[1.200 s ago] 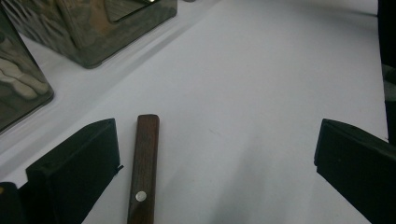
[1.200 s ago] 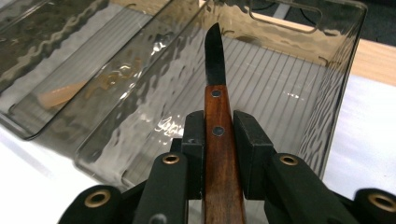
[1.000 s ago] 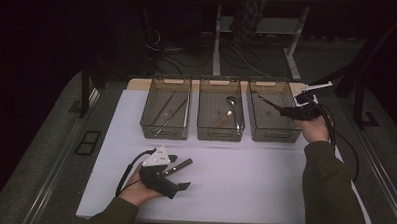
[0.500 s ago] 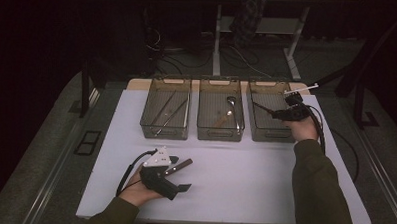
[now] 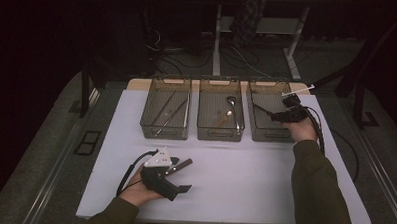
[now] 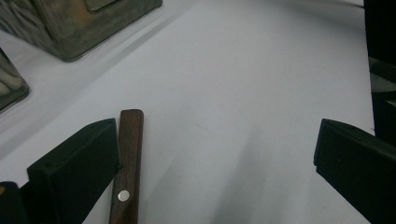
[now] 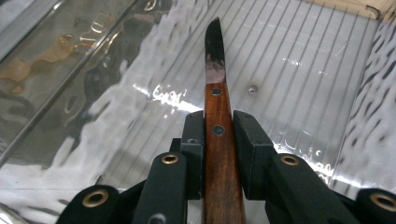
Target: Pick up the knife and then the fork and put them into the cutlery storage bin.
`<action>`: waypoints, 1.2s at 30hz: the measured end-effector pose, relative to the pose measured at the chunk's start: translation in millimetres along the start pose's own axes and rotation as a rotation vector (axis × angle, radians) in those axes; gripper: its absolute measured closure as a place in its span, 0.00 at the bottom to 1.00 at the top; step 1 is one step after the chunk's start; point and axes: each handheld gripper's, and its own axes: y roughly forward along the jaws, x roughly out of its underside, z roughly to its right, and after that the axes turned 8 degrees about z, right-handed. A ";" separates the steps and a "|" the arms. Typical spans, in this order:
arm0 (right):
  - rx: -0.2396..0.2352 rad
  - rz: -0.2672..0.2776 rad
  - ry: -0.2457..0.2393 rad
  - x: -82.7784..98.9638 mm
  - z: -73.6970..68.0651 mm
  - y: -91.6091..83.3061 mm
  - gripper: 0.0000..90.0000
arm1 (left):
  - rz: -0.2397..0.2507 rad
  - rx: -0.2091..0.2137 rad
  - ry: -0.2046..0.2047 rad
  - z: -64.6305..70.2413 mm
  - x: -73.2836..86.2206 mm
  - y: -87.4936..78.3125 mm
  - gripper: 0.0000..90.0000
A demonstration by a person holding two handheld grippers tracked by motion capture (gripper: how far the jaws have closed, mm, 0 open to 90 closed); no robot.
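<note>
A: Right gripper view, entry one: the right gripper (image 7: 219,133) is clamped on the wooden handle of a knife (image 7: 215,56), both pads pressed flat to its sides. Blade runs toward 12 o'clock, tip over the ribbed floor of the right bin (image 7: 299,60).

B: Confirmed from the high view. Right gripper (image 5: 275,114) sits at the 3 o'clock side of the right bin (image 5: 268,136), knife (image 5: 261,109) pointing toward 9 o'clock above the bin interior. Whether the tip touches the floor, cannot tell.

A: Left side?

B: Left gripper (image 6: 210,154) has its jaws spread wide, nothing between the pads. A second wooden handle (image 6: 127,163) lies on the white table (image 6: 243,84) just beside the jaw at 9 o'clock, outside the gap.

A: High view agrees: left gripper (image 5: 181,184) rests low on the table toward 7 o'clock, handle (image 5: 180,165) just beside it.

B: Other contents: middle bin (image 5: 219,134) holds a spoon (image 5: 230,100); left bin (image 5: 164,132) holds long thin utensils, too small to name. Bins stand in a row at 12 o'clock
</note>
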 end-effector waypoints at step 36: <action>-0.123 0.235 -0.058 8.5 -28.0 -69.6 0.27 | -0.007 -0.008 0.000 0.0 0.5 0.9 0.00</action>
